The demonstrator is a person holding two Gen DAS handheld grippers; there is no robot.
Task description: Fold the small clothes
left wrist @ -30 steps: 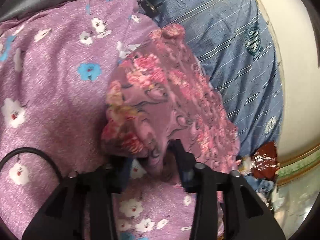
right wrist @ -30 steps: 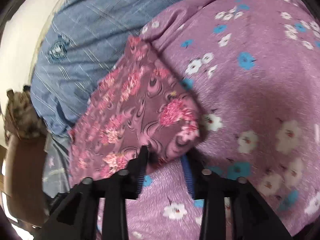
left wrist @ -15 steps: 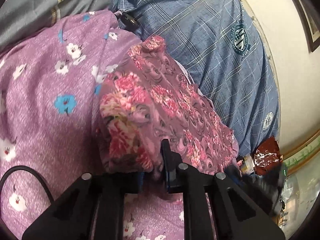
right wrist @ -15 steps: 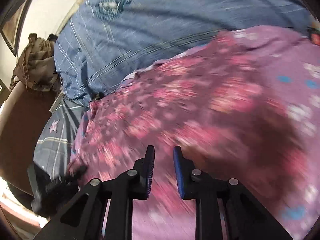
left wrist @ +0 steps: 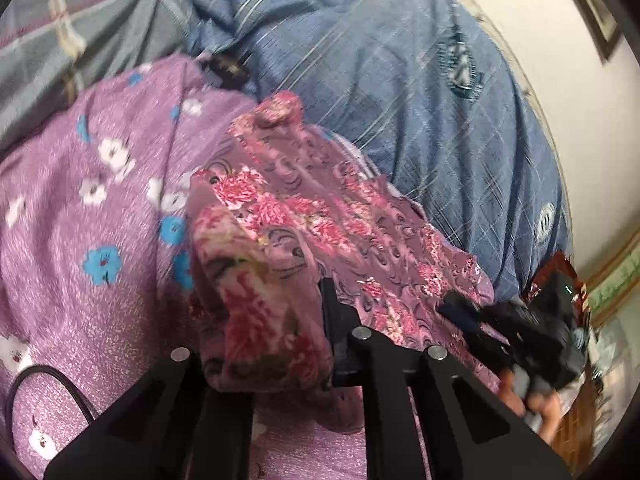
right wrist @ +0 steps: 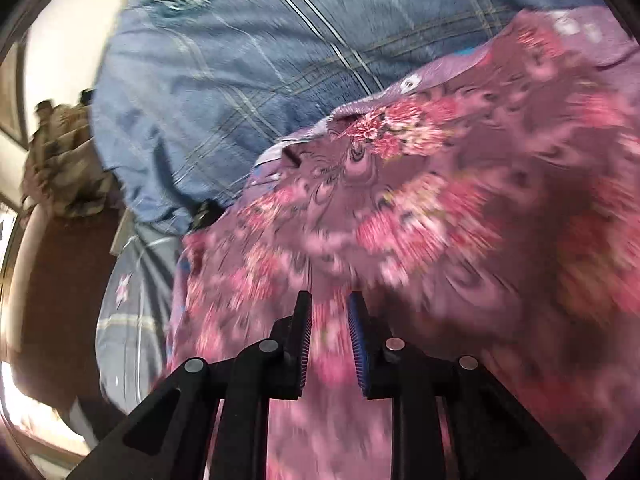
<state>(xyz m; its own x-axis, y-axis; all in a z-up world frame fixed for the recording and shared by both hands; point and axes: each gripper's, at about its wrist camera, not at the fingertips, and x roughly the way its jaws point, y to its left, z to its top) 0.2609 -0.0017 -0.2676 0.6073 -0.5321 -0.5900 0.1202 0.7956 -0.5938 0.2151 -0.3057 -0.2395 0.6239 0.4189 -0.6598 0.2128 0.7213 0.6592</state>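
Gripping a thick bunched edge of the garment (left wrist: 288,248), the left gripper (left wrist: 272,344) has its jaws closed on the cloth; only its right finger shows clearly, the other being buried under the fold. The garment, a mauve piece with pink flowers, spreads ahead of this tool and off to its right, lying on the lilac sheet (left wrist: 80,200), with the blue quilt (left wrist: 420,100) further ahead.

The right gripper (right wrist: 329,340) has its jaws narrow, a slim gap between the ribbed pads. The same cloth fills the view just past its tips, but blur hides whether any of it is pinched, so I cannot tell if it holds anything. Seen from the left wrist, it sits at the garment's far right edge.

Judging by the doubled roll at the left tool, a fold looks under way rather than finished: the piece is neither flat nor squared. Laying the lifted edge over, smoothing, and any further folds seem left to do.
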